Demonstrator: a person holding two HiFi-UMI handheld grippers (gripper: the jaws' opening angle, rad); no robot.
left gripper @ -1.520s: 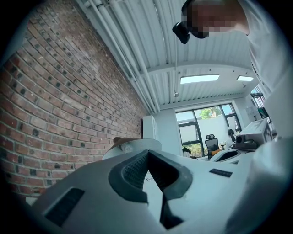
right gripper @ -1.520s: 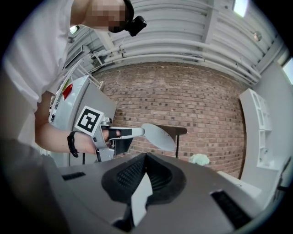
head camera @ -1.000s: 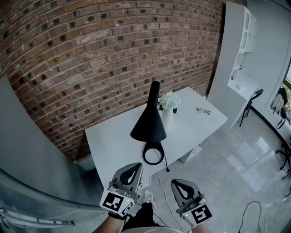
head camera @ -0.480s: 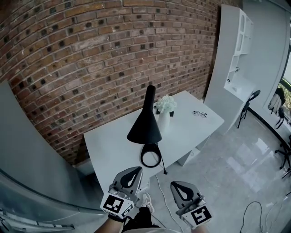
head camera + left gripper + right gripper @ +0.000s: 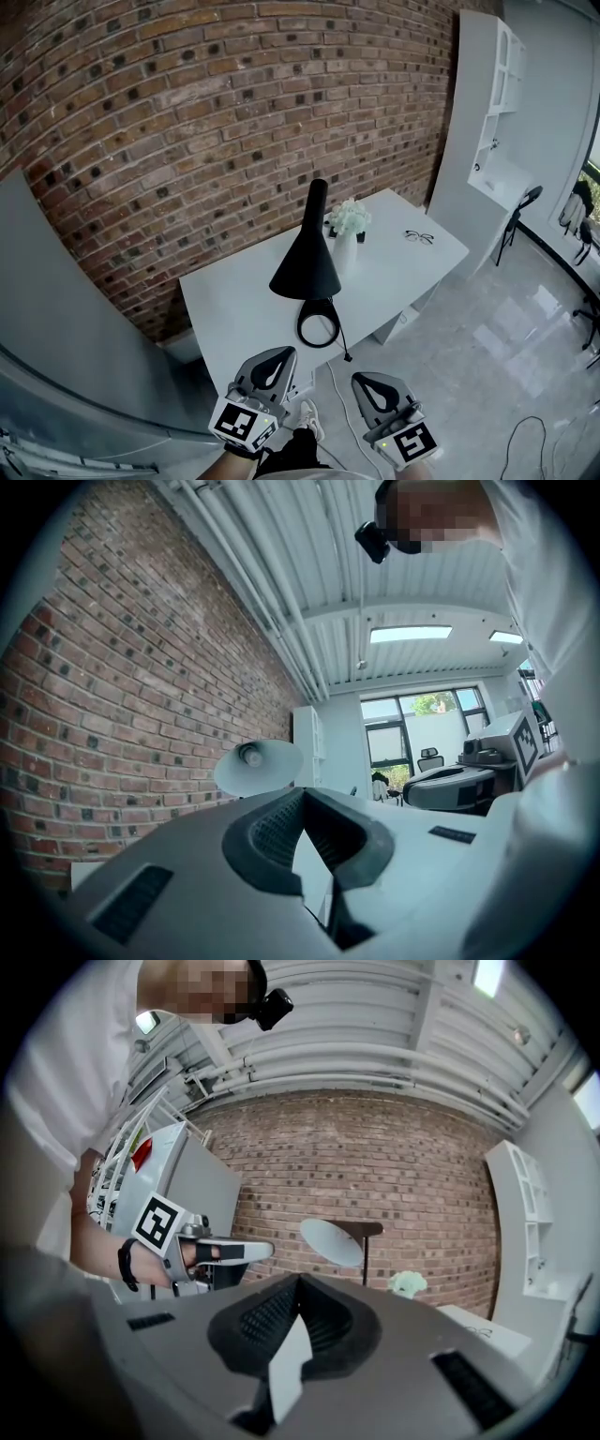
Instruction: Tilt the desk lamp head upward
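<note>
A black desk lamp stands on the white table [image 5: 234, 309], its cone head [image 5: 306, 264] pointing down over its ring base [image 5: 319, 322]. Both grippers hover level in front of the table's near edge, well short of the lamp. My left gripper [image 5: 280, 352] is shut and empty, and so is my right gripper [image 5: 362, 378]. The left gripper view looks past the closed left gripper [image 5: 302, 794] up into the lamp head's pale inside [image 5: 258, 766]. Beyond the closed right gripper [image 5: 300, 1279], the right gripper view shows the lamp head [image 5: 333, 1241] and the left gripper [image 5: 220, 1252].
A vase of white flowers [image 5: 348, 217] stands just behind the lamp, and glasses [image 5: 419, 236] lie at the table's right end. The lamp's cable [image 5: 343, 345] hangs over the near edge. A brick wall [image 5: 187, 141] backs the table; a white shelf unit [image 5: 497, 112] stands to the right.
The head view has shifted slightly. The grippers and the lamp have not visibly moved.
</note>
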